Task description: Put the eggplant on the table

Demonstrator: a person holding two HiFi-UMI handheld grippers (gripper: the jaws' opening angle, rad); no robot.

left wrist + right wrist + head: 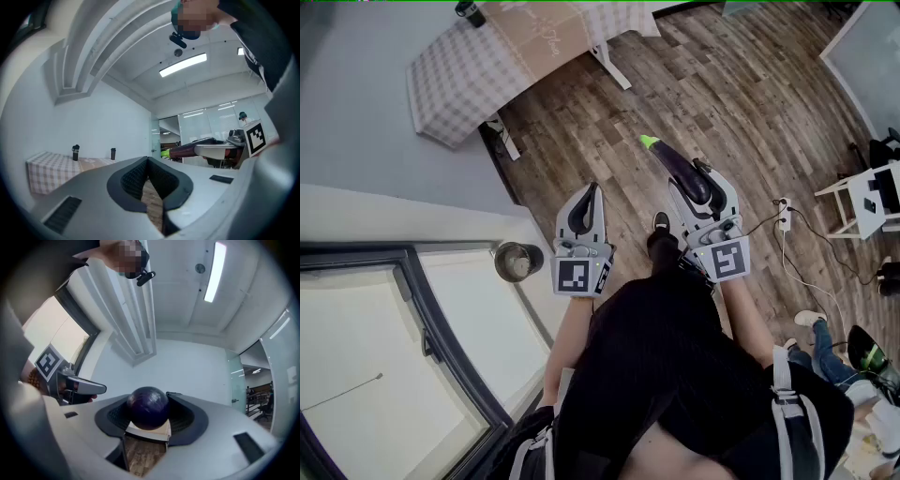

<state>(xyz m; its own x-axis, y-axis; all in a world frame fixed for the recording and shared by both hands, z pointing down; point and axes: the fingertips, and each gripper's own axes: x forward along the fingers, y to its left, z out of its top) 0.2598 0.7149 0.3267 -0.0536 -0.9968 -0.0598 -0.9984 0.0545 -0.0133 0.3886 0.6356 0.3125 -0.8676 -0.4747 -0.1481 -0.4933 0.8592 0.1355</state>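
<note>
Head view first: the right gripper [701, 180] is clamped on the eggplant [680, 167], a long, glossy, dark purple body whose bright green stem end sticks out ahead of the jaws, over the plank-patterned wooden floor [741, 84]. Just beside it the left gripper [589, 202] has its matte grey jaws pressed together and carries nothing. Well ahead and to the left of both grippers stands the surface [459, 75], draped in a checked cloth, with part of it cut off by the frame. Over to the left gripper view: the left gripper [148, 161] has its ribbed black pads meeting at the tips, with only a sliver of floor showing below them. To its right the eggplant [192, 147] pokes out level from the right gripper [220, 150], and to its left, far ahead, the checked surface [51, 168] carries two small dark bottles [75, 152], too small to make out. Right gripper view: the right gripper [150, 415] pinches the eggplant [149, 405], and only its smooth rounded end shows, the rest hidden behind it. The left gripper [82, 387] sits off to the left.
</note>
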